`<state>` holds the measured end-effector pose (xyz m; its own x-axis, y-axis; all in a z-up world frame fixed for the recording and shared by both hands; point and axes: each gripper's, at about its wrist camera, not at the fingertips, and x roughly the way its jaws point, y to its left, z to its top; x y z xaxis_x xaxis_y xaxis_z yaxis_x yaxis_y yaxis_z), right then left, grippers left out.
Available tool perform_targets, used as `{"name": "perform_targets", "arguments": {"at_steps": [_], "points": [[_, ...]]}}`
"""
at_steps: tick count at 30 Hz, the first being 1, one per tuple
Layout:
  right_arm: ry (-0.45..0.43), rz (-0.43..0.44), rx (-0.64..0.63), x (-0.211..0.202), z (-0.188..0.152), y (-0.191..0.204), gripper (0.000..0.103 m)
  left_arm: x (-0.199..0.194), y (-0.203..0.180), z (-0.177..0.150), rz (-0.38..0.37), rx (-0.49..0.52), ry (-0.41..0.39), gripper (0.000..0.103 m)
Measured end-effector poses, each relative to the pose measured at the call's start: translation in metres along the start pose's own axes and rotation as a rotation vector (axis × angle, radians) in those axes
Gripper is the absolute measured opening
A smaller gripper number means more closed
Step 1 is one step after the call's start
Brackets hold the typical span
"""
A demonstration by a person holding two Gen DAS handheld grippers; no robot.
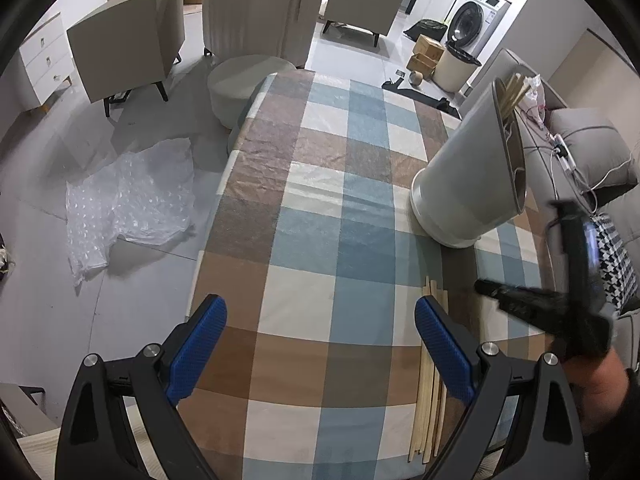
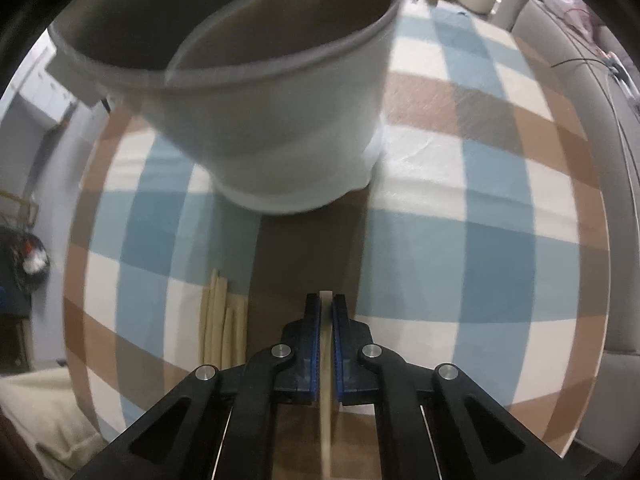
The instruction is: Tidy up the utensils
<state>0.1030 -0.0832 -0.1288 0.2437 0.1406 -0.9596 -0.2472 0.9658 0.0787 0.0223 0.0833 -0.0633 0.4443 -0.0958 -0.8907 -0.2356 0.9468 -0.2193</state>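
Your right gripper (image 2: 326, 304) pinched one chopstick (image 2: 326, 400) in its jaws short of the holder (image 2: 280, 120) on the bench (image 2: 460, 220), your left gripper (image 1: 320, 320) was spread; a loose, off-centre pinch could let it miss the rim.

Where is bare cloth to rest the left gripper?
Free: the checked tablecloth left of the holder and chopstick pile, out to the left and far edges. Crowded: the right edge, where holder, pile and right gripper, shut on a chopstick, meet.

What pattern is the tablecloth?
Blue, brown and cream checked tablecloth, clearest in the left wrist view.
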Motion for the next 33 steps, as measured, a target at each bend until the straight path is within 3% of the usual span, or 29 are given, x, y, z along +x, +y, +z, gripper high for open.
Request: {"name": "perform_targets", "arguments": {"at_steps": [7, 11, 16, 19, 26, 33], "points": [[-0.141, 0.203, 0.246, -0.044, -0.013, -0.051, 0.005, 0.030, -0.028, -0.012, -0.005, 0.047, 0.110, 0.092], [-0.168, 0.302, 0.373, -0.055, -0.023, -0.081, 0.005, 0.052, -0.048, -0.023, -0.008, 0.088, 0.189, 0.092], [-0.178, 0.359, 0.420, -0.065, -0.044, -0.107, 0.005, 0.075, -0.063, -0.036, 0.047, 0.120, 0.255, 0.092], [-0.194, 0.386, 0.446, -0.069, -0.030, -0.116, 0.005, 0.082, -0.066, -0.043, 0.051, 0.102, 0.284, 0.092], [-0.227, 0.407, 0.441, -0.079, -0.031, -0.125, 0.005, 0.085, -0.072, -0.053, 0.133, 0.116, 0.317, 0.092], [-0.258, 0.418, 0.441, -0.085, -0.027, -0.134, 0.005, 0.082, -0.066, -0.050, 0.150, 0.092, 0.303, 0.092]]}}
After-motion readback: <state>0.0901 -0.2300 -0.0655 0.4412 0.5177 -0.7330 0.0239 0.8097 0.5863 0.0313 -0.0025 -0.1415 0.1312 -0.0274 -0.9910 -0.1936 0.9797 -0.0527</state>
